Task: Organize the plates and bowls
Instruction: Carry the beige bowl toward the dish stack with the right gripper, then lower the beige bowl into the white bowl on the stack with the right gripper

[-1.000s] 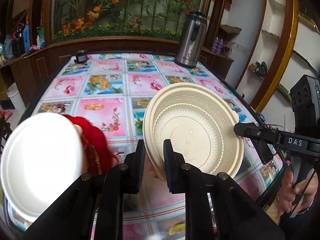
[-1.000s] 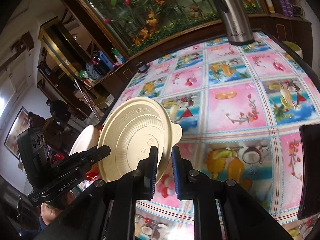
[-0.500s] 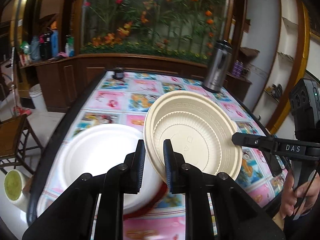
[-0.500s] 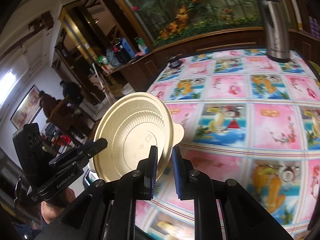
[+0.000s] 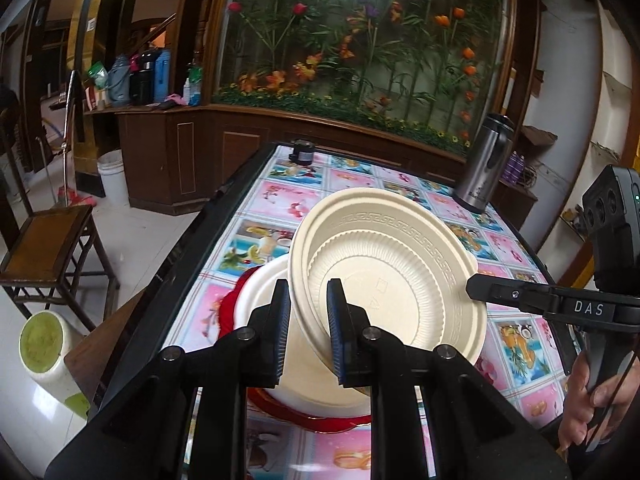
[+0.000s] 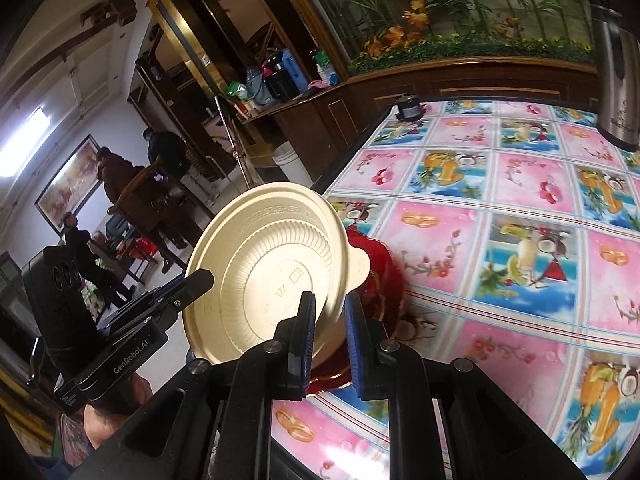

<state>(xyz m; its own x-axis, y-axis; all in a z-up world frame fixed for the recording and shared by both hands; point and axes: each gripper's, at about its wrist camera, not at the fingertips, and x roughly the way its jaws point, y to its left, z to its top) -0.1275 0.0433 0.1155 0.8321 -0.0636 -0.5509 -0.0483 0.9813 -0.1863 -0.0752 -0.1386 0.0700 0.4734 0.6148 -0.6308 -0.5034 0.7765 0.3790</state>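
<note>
A cream plate [image 5: 392, 276] is held tilted on edge above a white plate [image 5: 260, 292] stacked on a red dish [image 6: 380, 276] near the counter [image 5: 280, 200] edge. Its rim is pinched on opposite sides by the jaws of the left gripper [image 5: 306, 316] and right gripper [image 6: 330, 332].

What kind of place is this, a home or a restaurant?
Probably a restaurant or a large home dining room: a long table with a fruit-print cloth, a thermos, a big flower display behind wood panels, and people gathered in the next room.
</note>
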